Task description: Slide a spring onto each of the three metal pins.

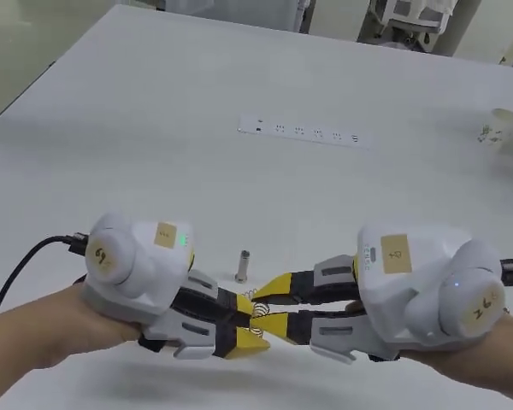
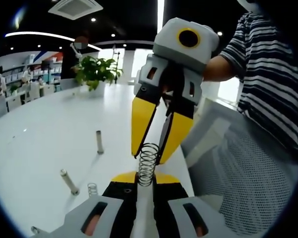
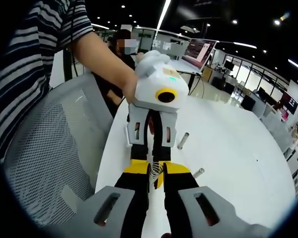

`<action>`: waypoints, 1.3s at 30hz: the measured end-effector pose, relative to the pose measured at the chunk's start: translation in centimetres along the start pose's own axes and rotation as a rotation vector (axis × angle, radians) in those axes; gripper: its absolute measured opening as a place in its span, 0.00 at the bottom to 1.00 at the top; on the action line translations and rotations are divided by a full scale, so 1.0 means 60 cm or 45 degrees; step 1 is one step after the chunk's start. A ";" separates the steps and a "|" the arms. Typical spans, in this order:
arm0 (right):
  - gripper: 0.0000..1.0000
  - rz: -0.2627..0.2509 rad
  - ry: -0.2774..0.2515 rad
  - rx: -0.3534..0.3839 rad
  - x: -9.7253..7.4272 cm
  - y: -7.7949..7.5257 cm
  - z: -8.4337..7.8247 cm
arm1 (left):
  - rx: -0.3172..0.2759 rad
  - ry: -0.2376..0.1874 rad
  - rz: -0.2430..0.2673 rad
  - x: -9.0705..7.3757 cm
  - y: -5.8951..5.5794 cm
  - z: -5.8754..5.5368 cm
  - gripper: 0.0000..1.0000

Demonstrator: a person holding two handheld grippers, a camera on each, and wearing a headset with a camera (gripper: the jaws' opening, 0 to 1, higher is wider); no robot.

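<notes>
Left gripper view: your left gripper (image 2: pixel 145 179) is clamped on one end of the spring (image 2: pixel 148 162), and the right gripper (image 2: pixel 150 157) flanks the other end, jaws slightly apart; I cannot tell if they pinch. You seem to be passing it across for a better hold. A pin (image 1: pixel 243 266) stands just beyond.
</notes>
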State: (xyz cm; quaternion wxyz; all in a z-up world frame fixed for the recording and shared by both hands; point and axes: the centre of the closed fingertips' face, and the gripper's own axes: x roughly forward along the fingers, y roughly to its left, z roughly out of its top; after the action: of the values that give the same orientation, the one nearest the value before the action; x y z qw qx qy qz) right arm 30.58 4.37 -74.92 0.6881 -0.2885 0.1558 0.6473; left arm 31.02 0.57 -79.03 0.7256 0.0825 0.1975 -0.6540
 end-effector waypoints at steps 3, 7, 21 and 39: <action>0.07 -0.001 -0.002 -0.005 0.000 0.000 0.002 | -0.009 0.004 0.010 -0.002 0.002 -0.002 0.05; 0.07 -0.013 -0.010 -0.008 -0.001 -0.003 0.005 | -0.018 0.011 0.023 -0.005 0.003 -0.005 0.07; 0.07 -0.028 0.002 -0.020 -0.003 -0.005 0.001 | -0.055 0.017 0.061 -0.018 0.008 -0.012 0.17; 0.07 -0.064 0.022 -0.031 -0.006 -0.013 -0.008 | -0.106 0.011 0.127 -0.050 0.018 -0.028 0.24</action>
State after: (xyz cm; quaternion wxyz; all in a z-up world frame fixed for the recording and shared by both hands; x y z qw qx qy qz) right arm 31.37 3.77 -74.93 0.6991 -0.3061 0.1465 0.6293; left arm 31.57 4.10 -79.50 0.7592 0.0647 0.2233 -0.6079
